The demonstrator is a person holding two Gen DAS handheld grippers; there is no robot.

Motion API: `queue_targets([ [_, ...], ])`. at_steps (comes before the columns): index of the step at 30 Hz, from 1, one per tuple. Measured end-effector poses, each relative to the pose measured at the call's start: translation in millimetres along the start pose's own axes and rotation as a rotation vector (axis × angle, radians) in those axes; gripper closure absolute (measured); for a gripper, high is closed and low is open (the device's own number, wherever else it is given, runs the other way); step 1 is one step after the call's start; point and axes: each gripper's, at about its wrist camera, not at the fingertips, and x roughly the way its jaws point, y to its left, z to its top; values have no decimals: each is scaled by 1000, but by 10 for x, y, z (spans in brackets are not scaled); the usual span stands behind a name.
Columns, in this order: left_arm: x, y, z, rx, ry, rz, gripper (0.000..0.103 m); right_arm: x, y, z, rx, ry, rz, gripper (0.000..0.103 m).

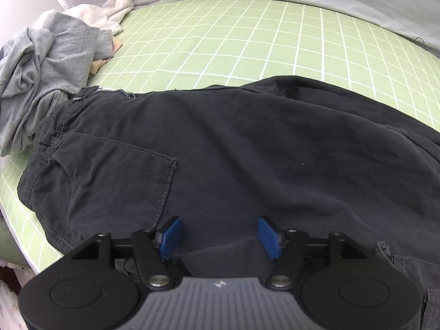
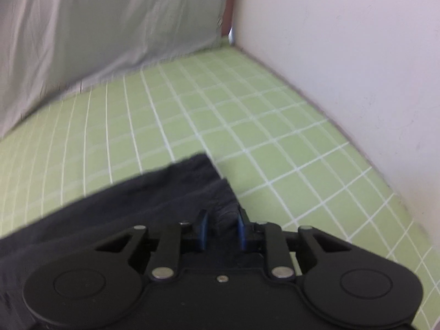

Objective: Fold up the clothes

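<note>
Dark navy trousers (image 1: 233,148) lie spread across a green checked bed sheet (image 1: 247,35), waistband and zip at the left, back pocket facing up. My left gripper (image 1: 220,236) hovers just above the trousers' near edge, jaws wide open and empty. In the right wrist view my right gripper (image 2: 221,227) is shut on a bunched fold of the trousers' leg end (image 2: 224,216), with the dark fabric (image 2: 123,206) trailing off to the left over the sheet (image 2: 247,126).
A pile of crumpled grey (image 1: 41,63) and white (image 1: 101,13) clothes lies at the sheet's far left. A grey cloth (image 2: 96,27) hangs along the far side. A white wall (image 2: 343,55) borders the bed on the right.
</note>
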Motion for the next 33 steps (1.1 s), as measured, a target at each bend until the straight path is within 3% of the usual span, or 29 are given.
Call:
queue_targets([
  [2, 1, 1, 13, -1, 8, 1, 39, -107, 51, 61, -28, -57, -29, 95],
  [9, -44, 8, -24, -23, 2, -9, 39, -408, 217, 398, -98, -253, -34, 95],
  [11, -58, 19, -38, -34, -4, -12, 39, -243, 283, 397, -123, -238, -51, 95],
  [14, -81, 68, -47, -48, -3, -30, 39, 176, 343, 270, -138, -101, -87, 92],
  [16, -122, 130, -69, -55, -8, -50, 38, 215, 397, 181, -157, -79, -113, 89],
  [18, -161, 213, -106, -74, -17, -70, 38, 96, 448, 98, -136, -86, -117, 46],
  [20, -182, 312, -137, -101, -26, -90, 38, -66, 548, -9, -79, -90, -88, 30],
  [22, -189, 418, -146, -117, -38, -109, 38, -238, 630, -141, 2, -63, -34, 28],
  [24, -196, 527, -151, -126, -49, -148, 38, -407, 754, -345, 104, -12, 40, 19],
  [29, -239, 844, -179, -128, -70, -299, 38, -938, 1385, -951, 375, 140, 251, 18],
  [33, -284, 1140, -187, -73, -95, -324, 36, -1447, 1831, -1472, 463, 192, 317, 16],
])
